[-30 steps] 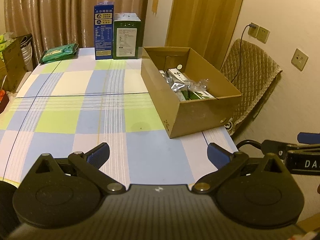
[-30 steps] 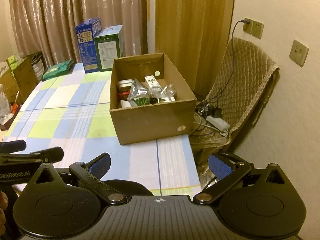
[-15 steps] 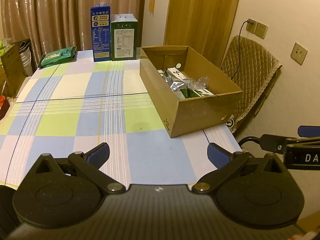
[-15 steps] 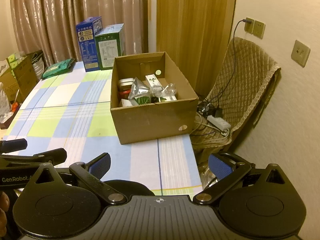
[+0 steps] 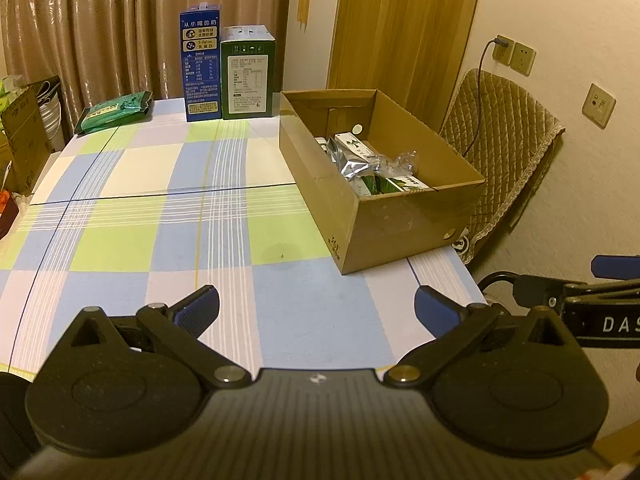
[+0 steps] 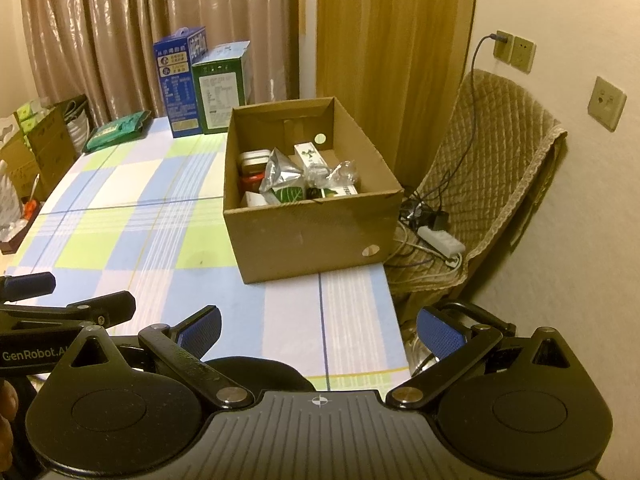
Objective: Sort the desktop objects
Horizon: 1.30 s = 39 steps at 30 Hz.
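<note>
Both grippers, left gripper (image 5: pixel 316 312) and right gripper (image 6: pixel 318 330), hang wide open and empty. Sorted items fill the cardboard box (image 5: pixel 404 220) ahead; green packet (image 5: pixel 114 111) far left looks next, needing a long reach over the worktop (image 5: pixel 160 208).

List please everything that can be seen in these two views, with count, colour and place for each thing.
cardboard box: 1, brown, open, right side of the table
items in the box: several, silver, green and white, exact count unclear
blue carton: 1, upright, far end of the table
green carton: 1, upright, right beside the blue carton
green packet: 1, lying flat, far left corner
tablecloth: 1, checked blue, green and white
chair: 1, tan quilted cover, right of the table
power strip: 1, white, on the chair with cables
curtains: brown, behind the table
left gripper: black, blue pads, open, empty
right gripper: black, blue pads, open, empty
</note>
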Each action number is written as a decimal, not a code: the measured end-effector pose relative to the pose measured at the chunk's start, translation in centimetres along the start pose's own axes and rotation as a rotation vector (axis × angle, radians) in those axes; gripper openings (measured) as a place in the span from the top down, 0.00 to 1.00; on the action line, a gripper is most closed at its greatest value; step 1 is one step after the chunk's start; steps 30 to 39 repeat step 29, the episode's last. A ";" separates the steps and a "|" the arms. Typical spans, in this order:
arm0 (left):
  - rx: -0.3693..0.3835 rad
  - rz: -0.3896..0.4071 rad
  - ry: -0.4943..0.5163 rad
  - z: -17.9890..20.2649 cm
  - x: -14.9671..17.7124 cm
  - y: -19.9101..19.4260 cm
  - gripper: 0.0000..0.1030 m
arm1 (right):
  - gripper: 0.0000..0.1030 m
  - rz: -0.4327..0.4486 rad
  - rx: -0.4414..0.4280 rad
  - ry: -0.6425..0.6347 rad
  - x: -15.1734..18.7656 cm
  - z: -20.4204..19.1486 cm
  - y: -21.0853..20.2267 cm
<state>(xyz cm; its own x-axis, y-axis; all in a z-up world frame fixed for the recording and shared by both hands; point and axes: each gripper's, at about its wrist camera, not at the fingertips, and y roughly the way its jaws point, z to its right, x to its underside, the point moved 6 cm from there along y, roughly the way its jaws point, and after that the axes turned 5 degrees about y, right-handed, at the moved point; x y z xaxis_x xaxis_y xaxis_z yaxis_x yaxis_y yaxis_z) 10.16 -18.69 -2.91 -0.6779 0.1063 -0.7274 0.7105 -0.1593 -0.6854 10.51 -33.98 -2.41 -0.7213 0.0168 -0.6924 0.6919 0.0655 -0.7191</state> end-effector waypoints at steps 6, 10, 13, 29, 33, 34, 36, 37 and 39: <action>0.001 0.003 -0.003 -0.2 0.0 0.2 0.01 | 0.02 -0.004 0.001 -0.003 0.1 -0.2 0.2; 0.003 0.002 -0.008 -0.5 0.0 0.4 0.01 | 0.02 -0.004 0.002 -0.004 0.0 -0.2 0.2; 0.004 0.002 -0.011 -0.5 0.0 0.4 0.01 | 0.02 -0.004 0.003 -0.007 0.0 -0.5 0.2; 0.004 0.031 -0.016 -1.3 -0.1 0.2 0.01 | 0.02 -0.015 0.005 -0.022 0.1 -1.1 0.6; 0.004 0.031 -0.016 -1.3 -0.1 0.2 0.01 | 0.02 -0.015 0.005 -0.022 0.1 -1.1 0.6; 0.004 0.031 -0.016 -1.3 -0.1 0.2 0.01 | 0.02 -0.015 0.005 -0.022 0.1 -1.1 0.6; 0.004 0.031 -0.016 -1.3 -0.1 0.2 0.01 | 0.02 -0.015 0.005 -0.022 0.1 -1.1 0.6; 0.004 0.031 -0.016 -1.3 -0.1 0.2 0.01 | 0.02 -0.015 0.005 -0.022 0.1 -1.1 0.6; 0.004 0.031 -0.016 -1.3 -0.1 0.2 0.01 | 0.02 -0.015 0.005 -0.022 0.1 -1.1 0.6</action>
